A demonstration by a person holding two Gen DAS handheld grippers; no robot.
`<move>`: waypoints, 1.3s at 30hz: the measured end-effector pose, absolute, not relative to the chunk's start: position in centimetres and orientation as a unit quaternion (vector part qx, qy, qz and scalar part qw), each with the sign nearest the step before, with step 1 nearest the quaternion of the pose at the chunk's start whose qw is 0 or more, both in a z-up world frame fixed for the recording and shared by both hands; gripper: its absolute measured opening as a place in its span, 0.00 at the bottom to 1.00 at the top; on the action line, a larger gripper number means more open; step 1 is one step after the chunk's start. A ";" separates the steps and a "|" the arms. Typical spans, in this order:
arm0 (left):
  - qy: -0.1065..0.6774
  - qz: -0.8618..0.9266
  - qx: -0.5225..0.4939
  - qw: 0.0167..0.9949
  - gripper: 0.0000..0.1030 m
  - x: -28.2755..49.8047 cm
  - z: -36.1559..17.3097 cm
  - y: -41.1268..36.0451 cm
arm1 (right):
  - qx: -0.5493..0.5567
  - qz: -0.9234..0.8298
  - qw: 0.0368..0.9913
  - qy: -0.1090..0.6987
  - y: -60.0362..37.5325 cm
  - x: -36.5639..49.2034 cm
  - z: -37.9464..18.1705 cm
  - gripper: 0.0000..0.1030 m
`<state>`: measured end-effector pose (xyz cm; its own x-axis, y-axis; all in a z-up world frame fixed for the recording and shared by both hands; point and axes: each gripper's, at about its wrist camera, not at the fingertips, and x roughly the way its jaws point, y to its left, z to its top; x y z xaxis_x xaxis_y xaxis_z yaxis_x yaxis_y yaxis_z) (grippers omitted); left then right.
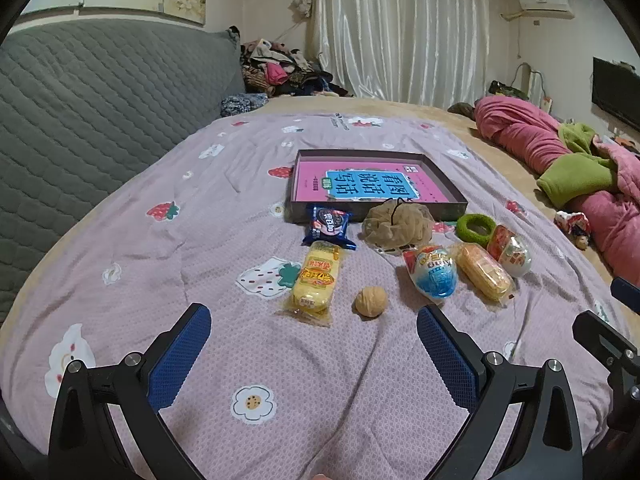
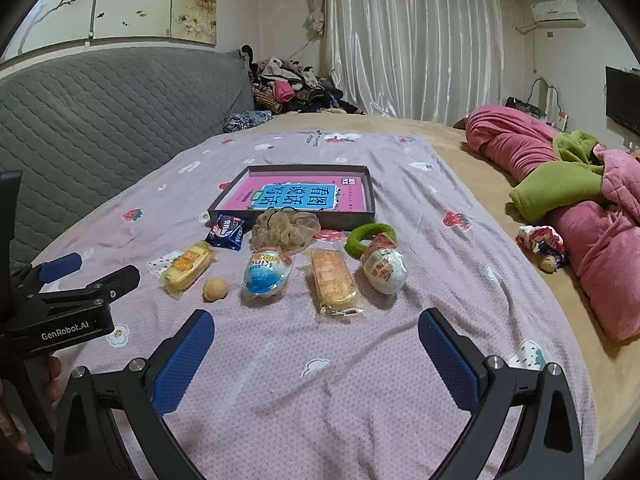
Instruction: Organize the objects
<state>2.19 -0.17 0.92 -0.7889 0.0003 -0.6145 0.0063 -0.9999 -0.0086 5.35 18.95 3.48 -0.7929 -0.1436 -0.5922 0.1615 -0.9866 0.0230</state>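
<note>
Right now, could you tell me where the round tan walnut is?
The round tan walnut lies on the lilac bedspread, between the yellow cake packet and the blue-and-white egg toy.

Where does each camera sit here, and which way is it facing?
Left wrist: on the left tool, angled down over the lilac bedspread toward the round tan walnut; its open blue pads show.
Right wrist: on the right tool, facing the same way; fingers show at left.
Shared: the dark shallow box, snacks, each other's tool.

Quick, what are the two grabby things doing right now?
Left hand-held gripper: open, holding nothing.
Right hand-held gripper: open, holding nothing.
</note>
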 end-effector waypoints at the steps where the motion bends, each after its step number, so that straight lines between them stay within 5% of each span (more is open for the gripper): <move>1: 0.007 -0.946 0.325 0.001 1.00 2.2 0.9 -0.3 | 0.310 -0.947 0.082 0.013 19.0 5.4 3.5 1.00; 39: 0.011 -0.924 0.377 -0.059 1.00 -3.9 -0.3 -0.5 | 0.342 -0.934 0.101 0.029 18.1 -1.3 2.5 1.00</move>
